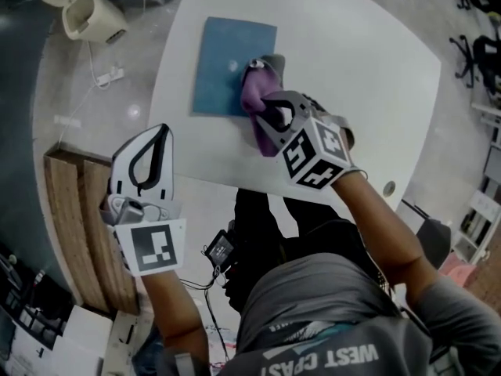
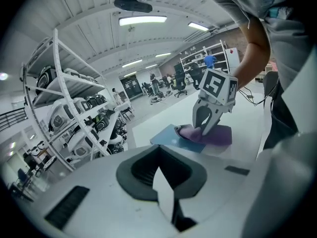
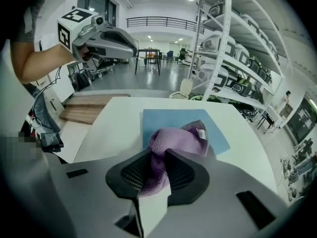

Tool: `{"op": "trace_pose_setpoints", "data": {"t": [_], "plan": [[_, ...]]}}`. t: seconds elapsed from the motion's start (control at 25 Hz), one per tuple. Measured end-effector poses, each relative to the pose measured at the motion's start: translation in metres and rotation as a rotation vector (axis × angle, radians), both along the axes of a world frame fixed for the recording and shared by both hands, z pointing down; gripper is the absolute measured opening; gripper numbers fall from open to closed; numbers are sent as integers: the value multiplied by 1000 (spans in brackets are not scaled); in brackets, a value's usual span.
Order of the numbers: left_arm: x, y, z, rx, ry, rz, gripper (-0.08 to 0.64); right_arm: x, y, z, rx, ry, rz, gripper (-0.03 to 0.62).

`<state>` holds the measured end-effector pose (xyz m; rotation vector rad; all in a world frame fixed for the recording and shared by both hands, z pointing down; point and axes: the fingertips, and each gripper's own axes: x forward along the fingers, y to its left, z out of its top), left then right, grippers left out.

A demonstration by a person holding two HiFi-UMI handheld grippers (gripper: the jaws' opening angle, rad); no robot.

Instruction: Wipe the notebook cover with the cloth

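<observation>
A blue notebook (image 1: 227, 61) lies flat on the white table (image 1: 352, 77), also seen in the right gripper view (image 3: 173, 120) and the left gripper view (image 2: 166, 137). My right gripper (image 1: 262, 112) is shut on a bunched purple cloth (image 1: 257, 99) at the notebook's near right corner. The cloth (image 3: 176, 140) rises between the dark pads (image 3: 185, 175) and droops over the cover's edge. My left gripper (image 1: 160, 131) hovers off the table's left edge with its jaws together and nothing in them (image 2: 158, 150). It faces the right gripper (image 2: 204, 128) and the cloth (image 2: 220, 135).
A wooden platform (image 1: 70, 218) lies on the floor below the left gripper. A beige chair (image 1: 86, 10) stands beyond the table's far left corner. White racks (image 2: 74, 113) loaded with equipment line the room. A small black device (image 1: 221, 249) hangs near the person's body.
</observation>
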<state>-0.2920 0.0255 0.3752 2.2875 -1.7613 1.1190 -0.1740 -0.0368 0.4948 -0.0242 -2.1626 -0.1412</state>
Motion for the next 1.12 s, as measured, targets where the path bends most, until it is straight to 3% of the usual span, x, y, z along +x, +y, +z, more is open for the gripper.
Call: {"op": "trace_pose_setpoints", "data": {"t": [0.52, 0.68, 0.96, 1.12], "plan": [[-26, 22, 20, -35, 18, -17, 0, -116, 45, 16, -22, -28, -138, 106], [-20, 11, 23, -38, 26, 19, 0, -98, 37, 16, -41, -31, -82, 106], [3, -27, 20, -27, 35, 105, 0, -13, 1, 18, -32, 36, 77, 106], [11, -37, 20, -27, 49, 119, 0, -4, -8, 18, -30, 52, 88, 106]]}}
